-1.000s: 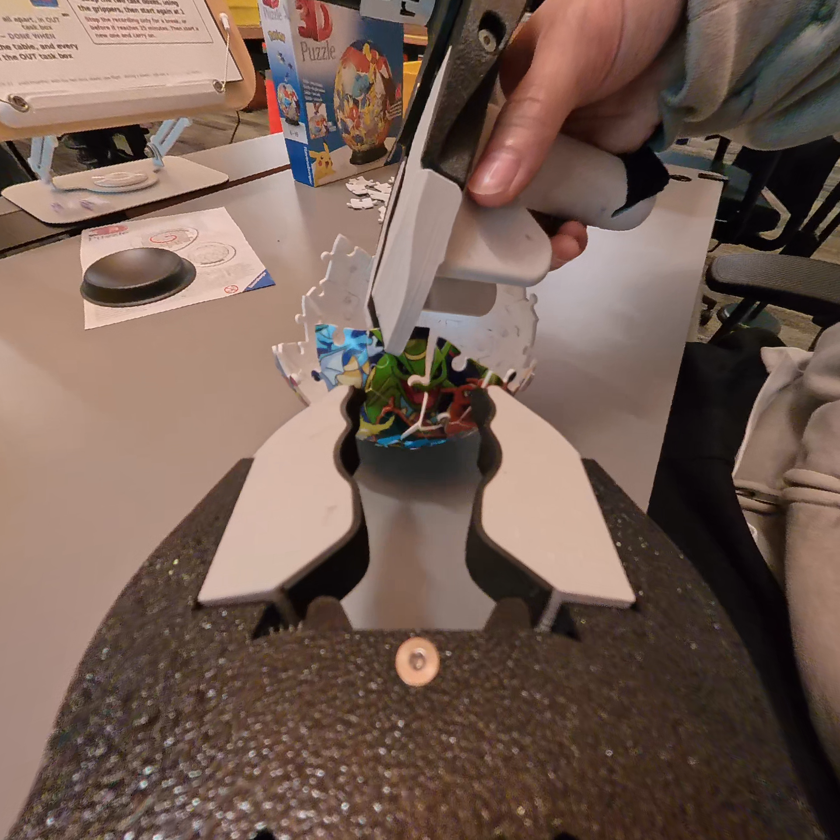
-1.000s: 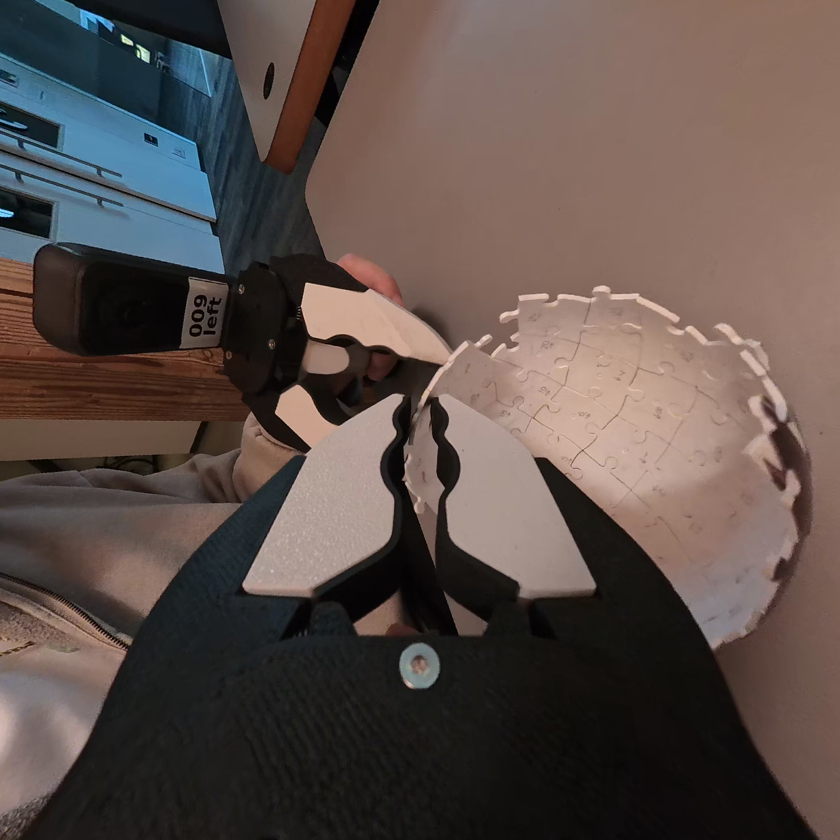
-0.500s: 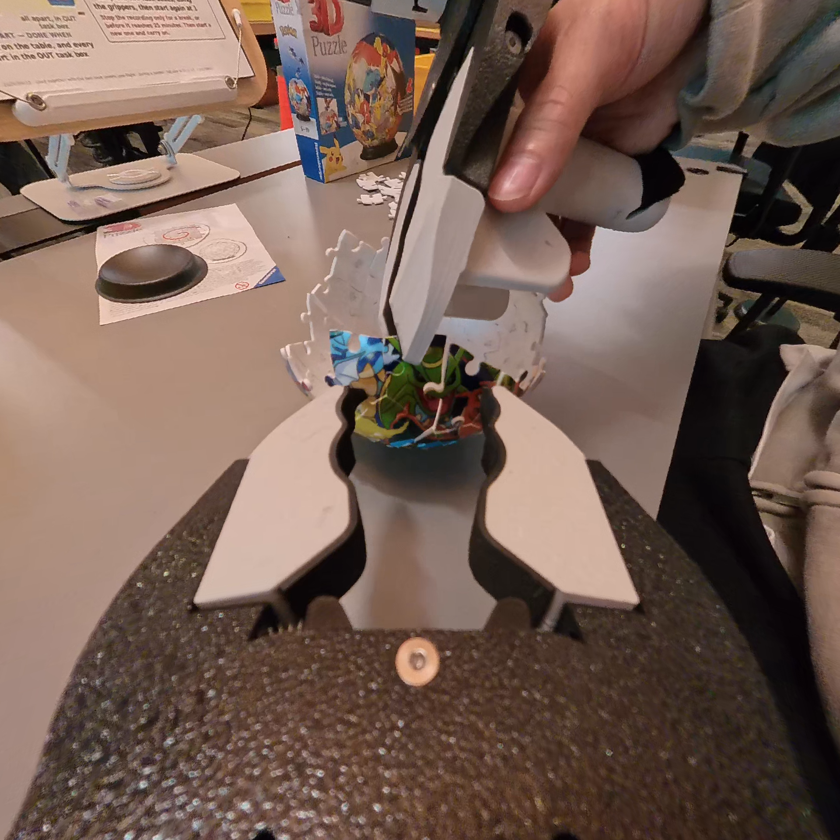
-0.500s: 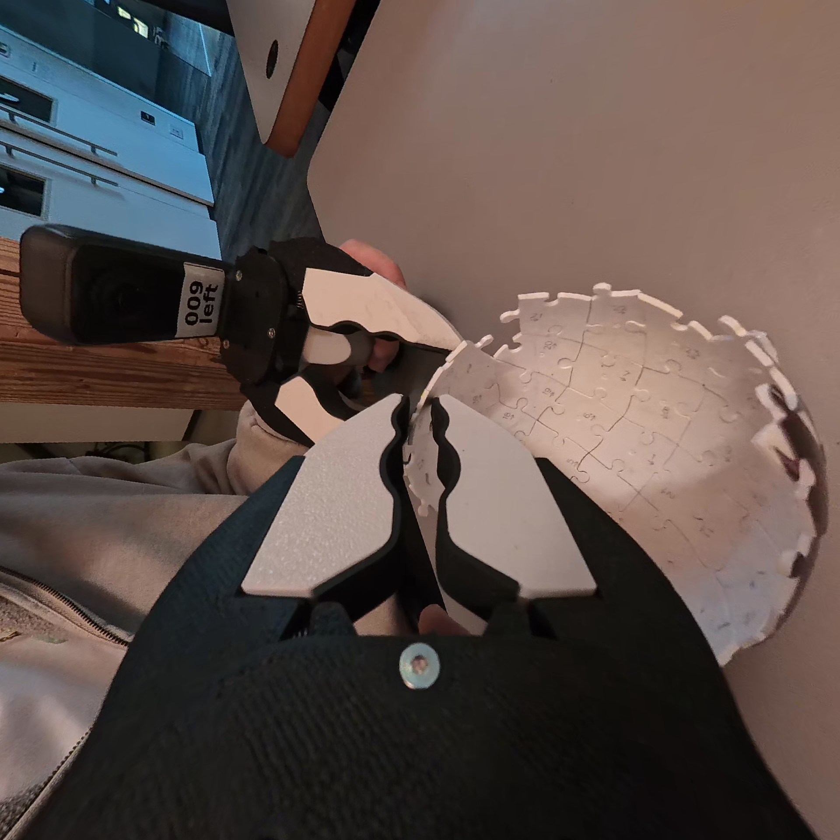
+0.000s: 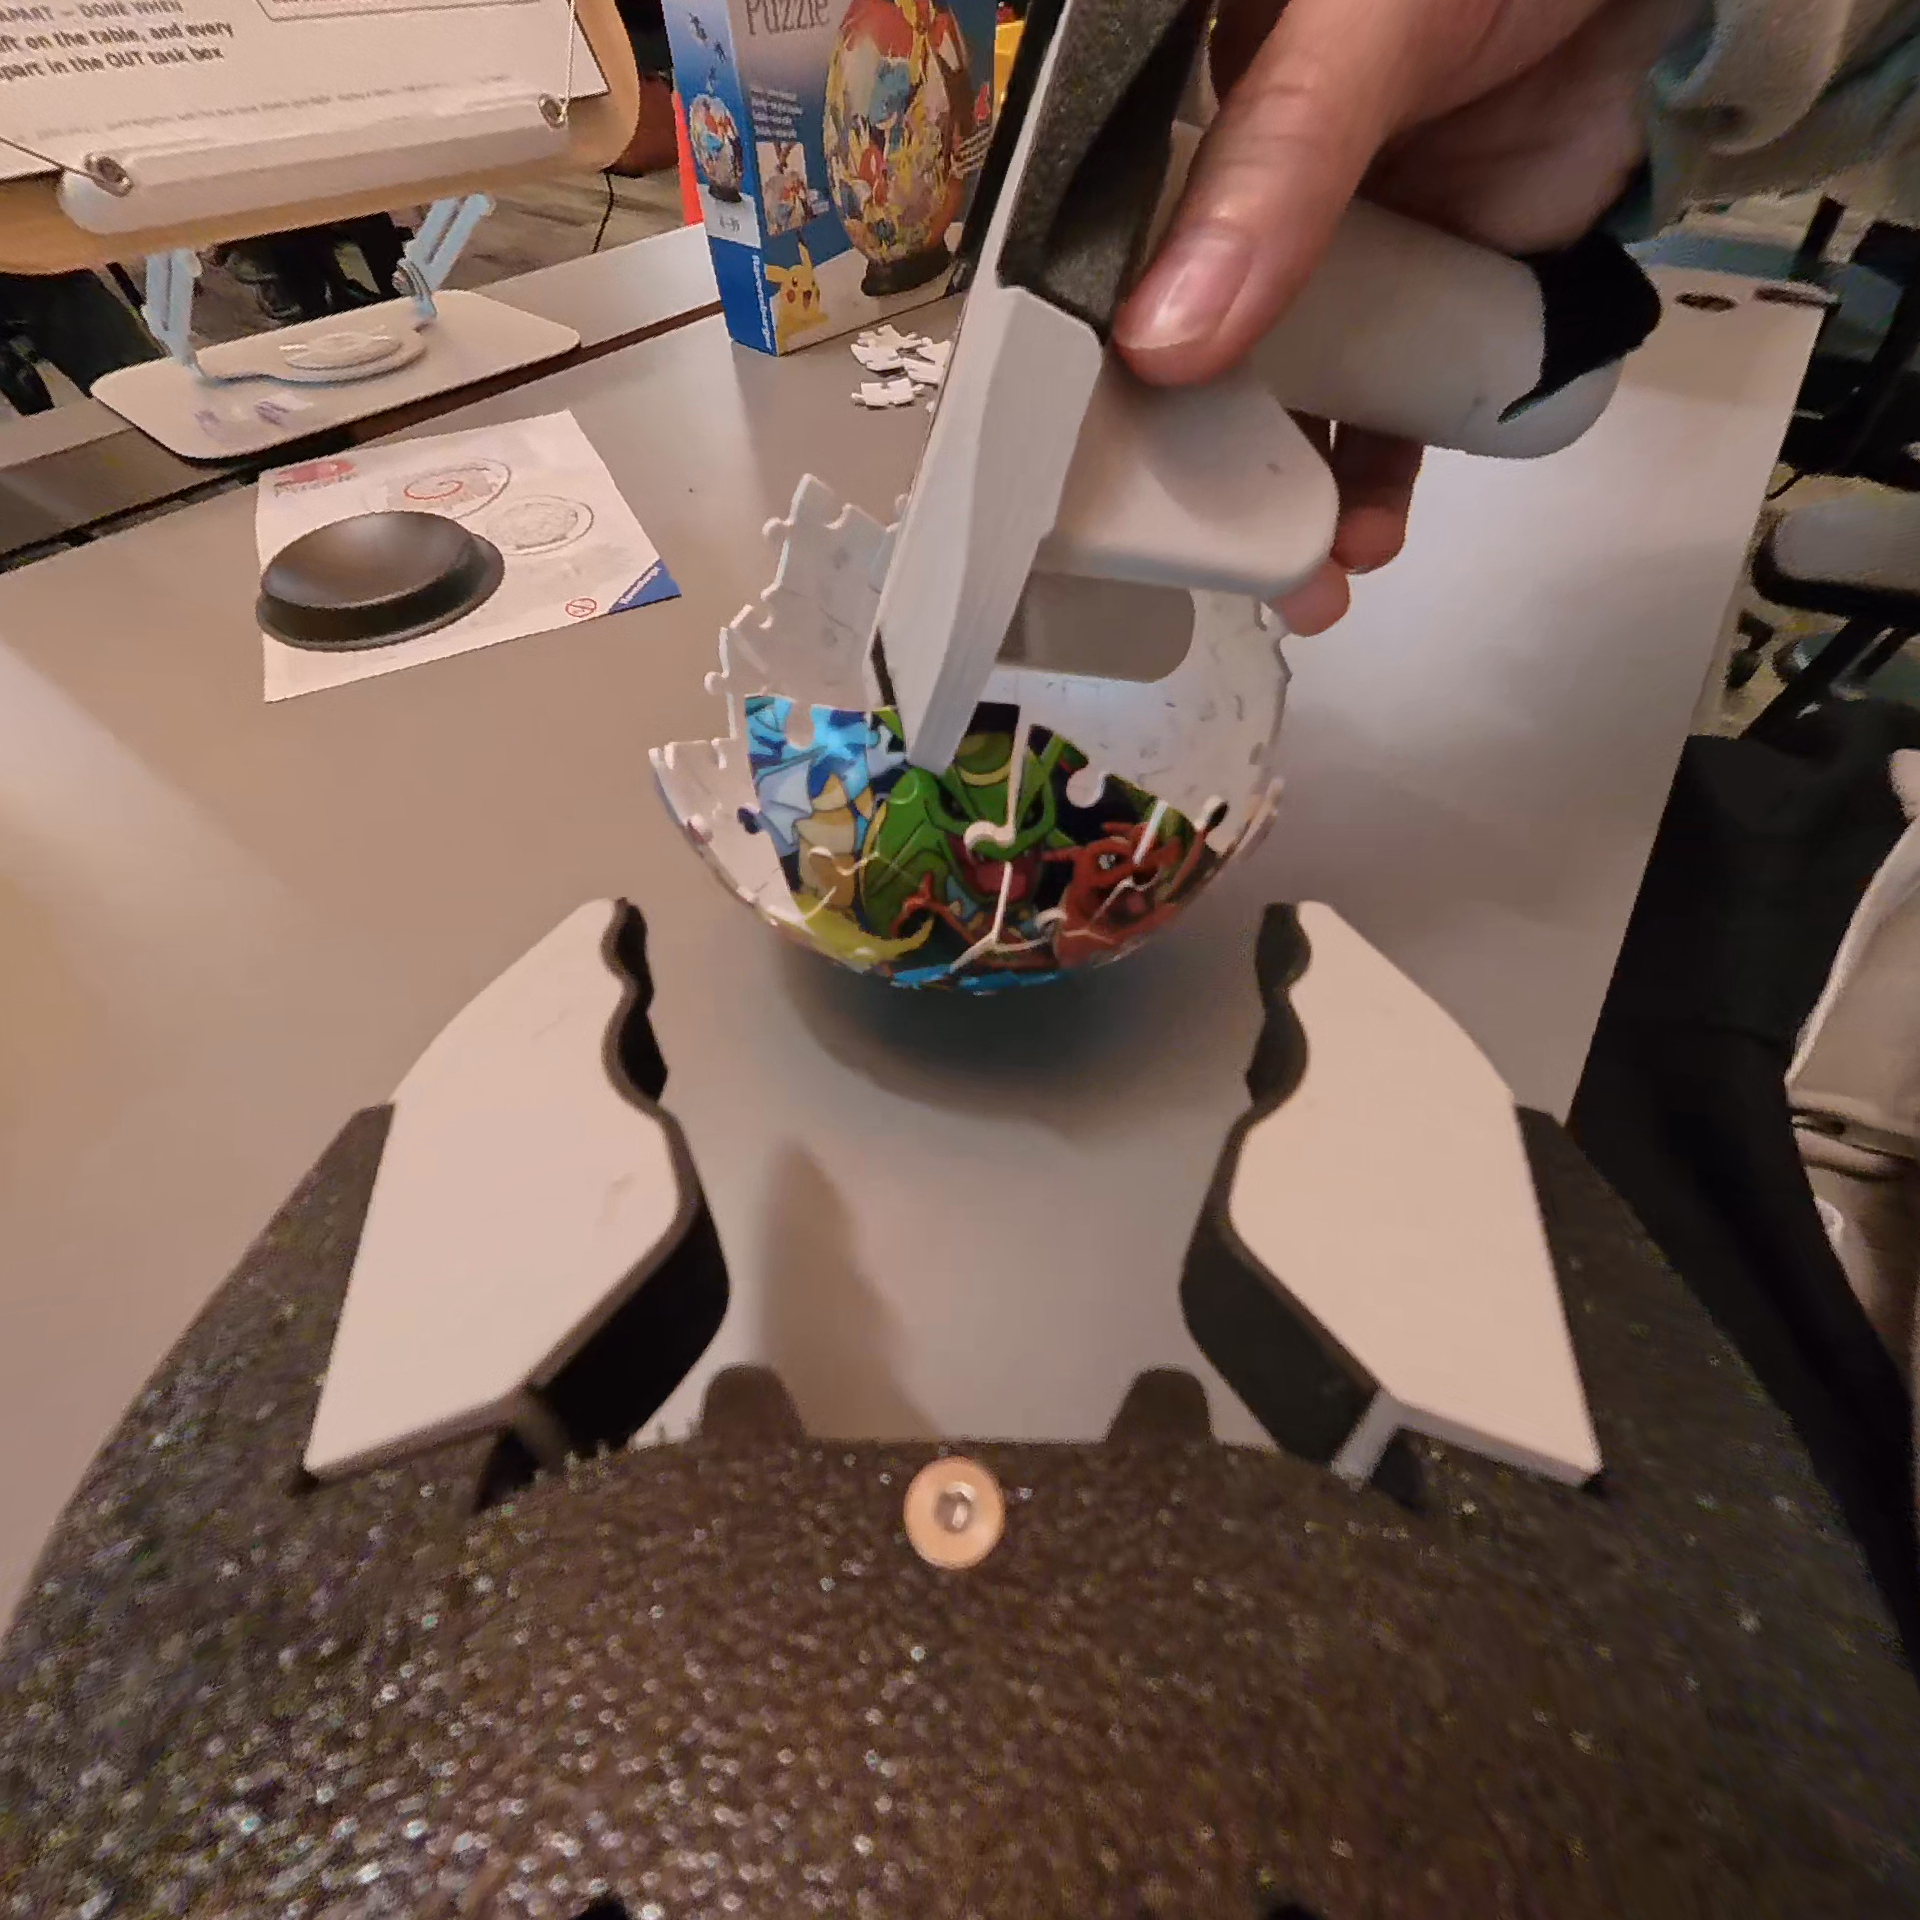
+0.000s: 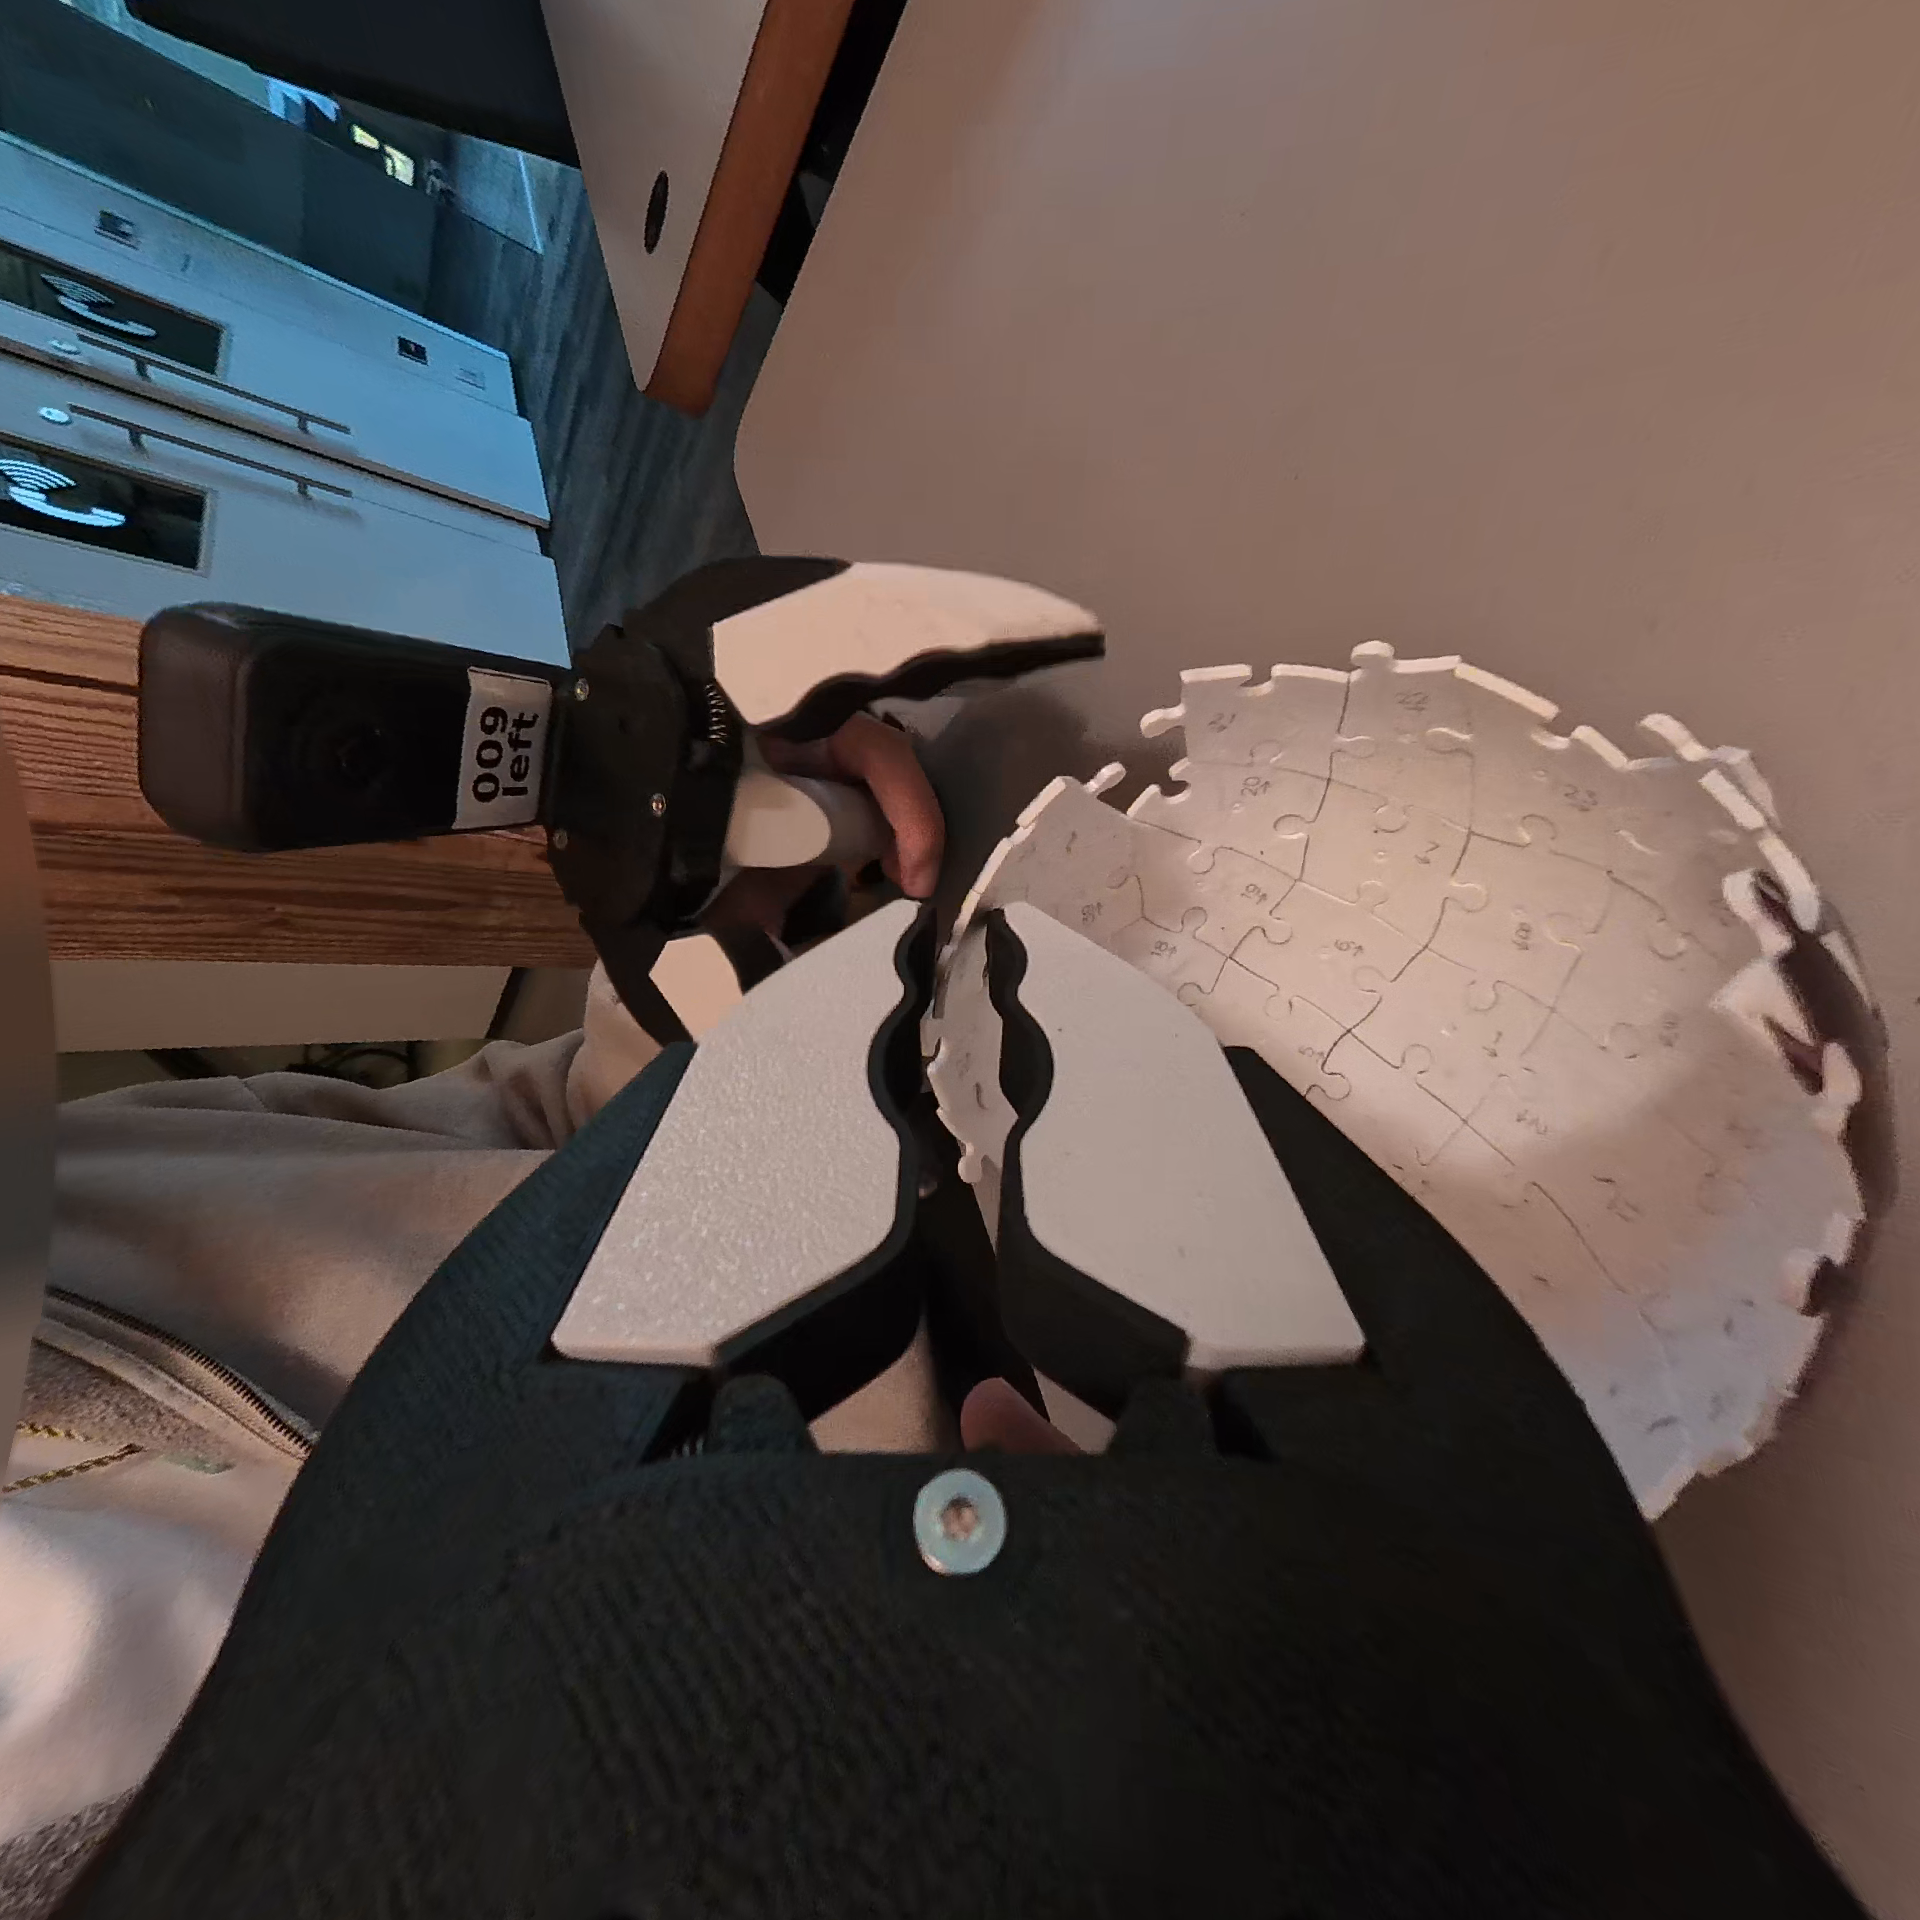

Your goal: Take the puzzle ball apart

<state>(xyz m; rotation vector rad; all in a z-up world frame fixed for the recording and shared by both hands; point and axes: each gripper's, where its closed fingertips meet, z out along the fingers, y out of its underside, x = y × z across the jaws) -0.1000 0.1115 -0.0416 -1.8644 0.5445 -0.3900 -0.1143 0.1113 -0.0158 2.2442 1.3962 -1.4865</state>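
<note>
The puzzle ball (image 5: 966, 852) is down to a half shell, colourful outside and white inside, resting on the grey table (image 5: 260, 935). My left gripper (image 5: 951, 925) is open wide, its fingers just short of the shell and apart from it. My right gripper (image 5: 925, 717) comes down from above, held by a hand (image 5: 1351, 156). In the right wrist view the right gripper (image 6: 961, 935) is shut on a piece at the near rim of the shell (image 6: 1455, 987). The left gripper's upper finger (image 6: 914, 623) shows beyond it, spread open.
The puzzle box (image 5: 831, 177) stands at the back with several loose pieces (image 5: 899, 364) beside it. A black stand (image 5: 379, 587) sits on a leaflet (image 5: 582, 540) at the left. A document holder (image 5: 312, 104) is at the far left. The table's edge and a chair (image 5: 1829, 540) are at the right.
My left gripper has opened wide and drawn back from the shell, which it flanked closely before. My right gripper stays shut on the rim.
</note>
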